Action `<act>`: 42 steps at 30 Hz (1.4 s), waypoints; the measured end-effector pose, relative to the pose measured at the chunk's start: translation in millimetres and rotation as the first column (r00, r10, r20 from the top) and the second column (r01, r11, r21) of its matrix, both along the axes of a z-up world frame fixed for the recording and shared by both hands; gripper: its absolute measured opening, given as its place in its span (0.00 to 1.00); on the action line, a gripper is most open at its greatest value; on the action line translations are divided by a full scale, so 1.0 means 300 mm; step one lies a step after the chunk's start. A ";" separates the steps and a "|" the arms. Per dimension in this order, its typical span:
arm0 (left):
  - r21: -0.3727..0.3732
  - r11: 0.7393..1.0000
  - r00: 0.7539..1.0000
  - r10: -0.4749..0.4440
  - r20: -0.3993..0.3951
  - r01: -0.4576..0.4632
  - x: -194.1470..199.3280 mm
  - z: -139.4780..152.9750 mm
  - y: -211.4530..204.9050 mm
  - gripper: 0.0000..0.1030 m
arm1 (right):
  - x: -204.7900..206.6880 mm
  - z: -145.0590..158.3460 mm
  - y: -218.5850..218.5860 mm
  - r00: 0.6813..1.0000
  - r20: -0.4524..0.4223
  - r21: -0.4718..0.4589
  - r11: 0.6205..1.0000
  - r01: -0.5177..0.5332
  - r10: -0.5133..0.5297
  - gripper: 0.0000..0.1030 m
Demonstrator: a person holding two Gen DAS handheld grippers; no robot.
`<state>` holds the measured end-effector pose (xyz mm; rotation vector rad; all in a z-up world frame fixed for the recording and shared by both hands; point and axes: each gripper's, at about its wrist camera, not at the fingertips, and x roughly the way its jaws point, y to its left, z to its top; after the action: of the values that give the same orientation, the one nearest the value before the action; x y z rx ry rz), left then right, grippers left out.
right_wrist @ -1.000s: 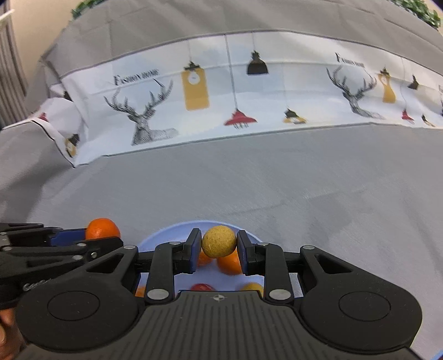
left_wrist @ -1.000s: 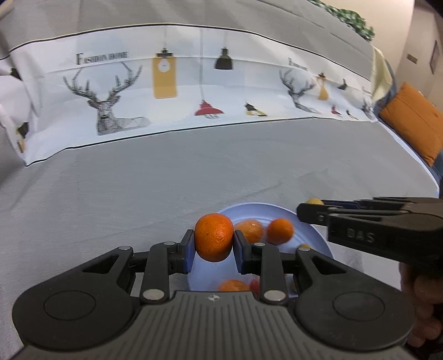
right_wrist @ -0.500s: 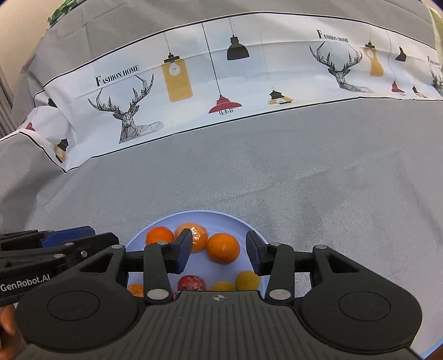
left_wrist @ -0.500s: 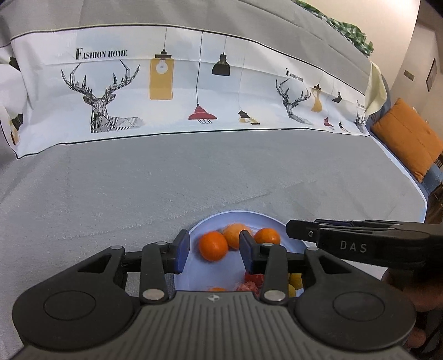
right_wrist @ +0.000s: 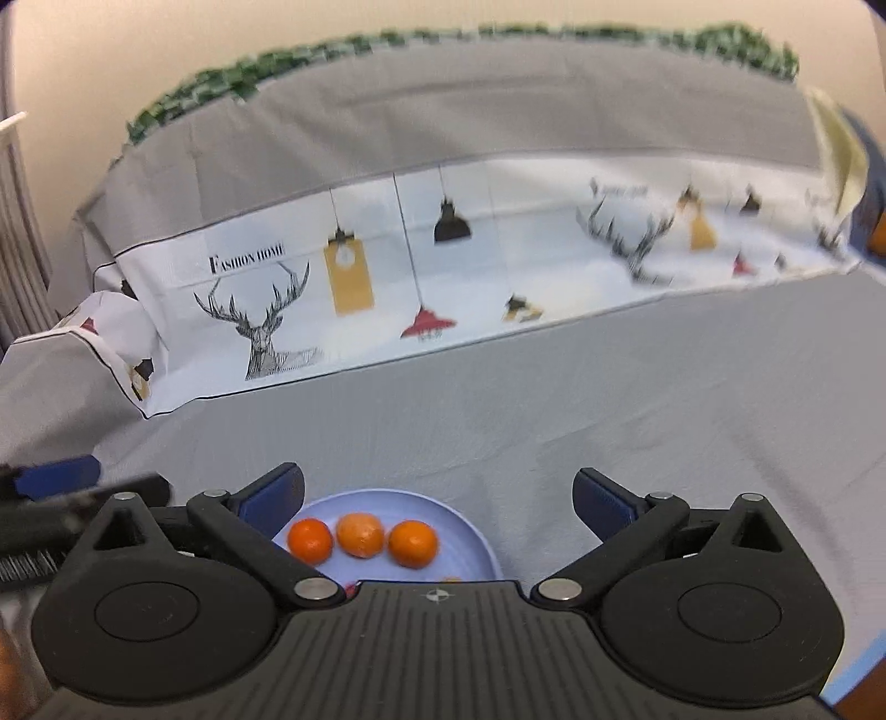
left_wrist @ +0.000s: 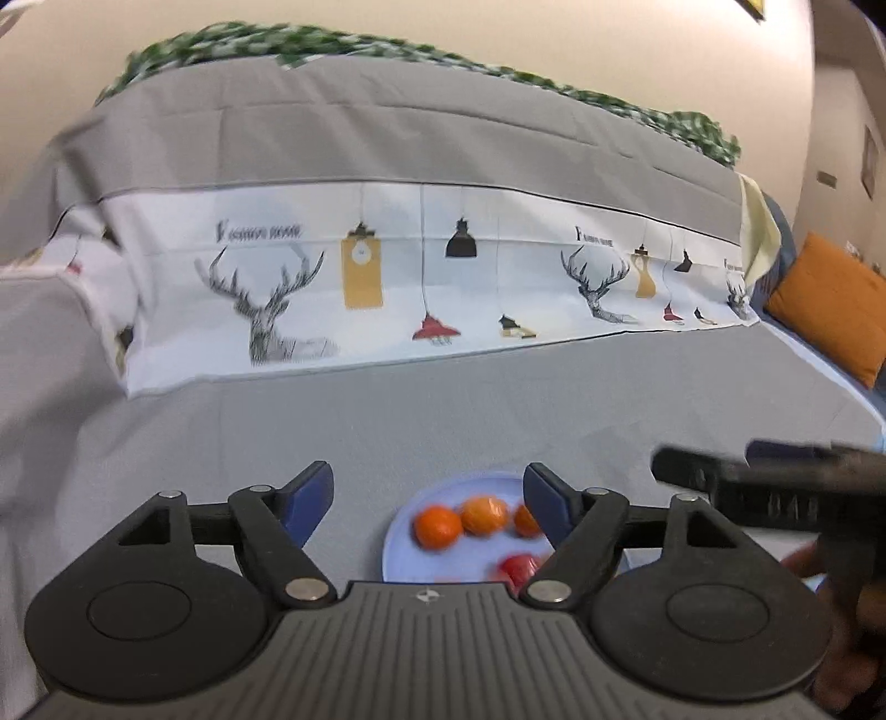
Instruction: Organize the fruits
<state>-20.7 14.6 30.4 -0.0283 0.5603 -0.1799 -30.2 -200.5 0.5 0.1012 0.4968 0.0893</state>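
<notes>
A light blue plate [left_wrist: 401, 545] lies on the grey cloth, also in the right wrist view [right_wrist: 476, 545]. On it sit three oranges in a row [right_wrist: 360, 534], also seen from the left wrist [left_wrist: 438, 526], and a red fruit [left_wrist: 520, 567]. Other fruit on the plate is hidden behind the gripper bodies. My left gripper [left_wrist: 429, 493] is wide open and empty above the plate's left side. My right gripper [right_wrist: 437, 495] is wide open and empty above the plate. The right gripper shows at the right of the left wrist view [left_wrist: 775, 487]; the left one shows at the left of the right wrist view [right_wrist: 61, 487].
The grey cloth [right_wrist: 609, 387] covers the surface, with a white printed band of deer and lamps [left_wrist: 421, 282] behind it. An orange cushion [left_wrist: 830, 310] lies at the far right. A green checked cloth [right_wrist: 387, 50] runs along the back edge.
Both grippers let go of their fruits, an orange and a small yellow fruit, onto the plate, then opened wider and drew back and up. The view tilted upward.
</notes>
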 end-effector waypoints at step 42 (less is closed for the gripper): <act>0.047 0.993 0.991 0.109 -0.083 -0.105 -0.206 -0.120 -0.069 1.00 | -0.206 0.001 0.034 0.997 -0.064 -0.109 0.993 0.036 -0.043 0.99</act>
<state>-82.5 -6.1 -5.7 -0.0249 0.6458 -0.0626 -92.1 -190.4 0.7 0.0083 0.5642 0.0200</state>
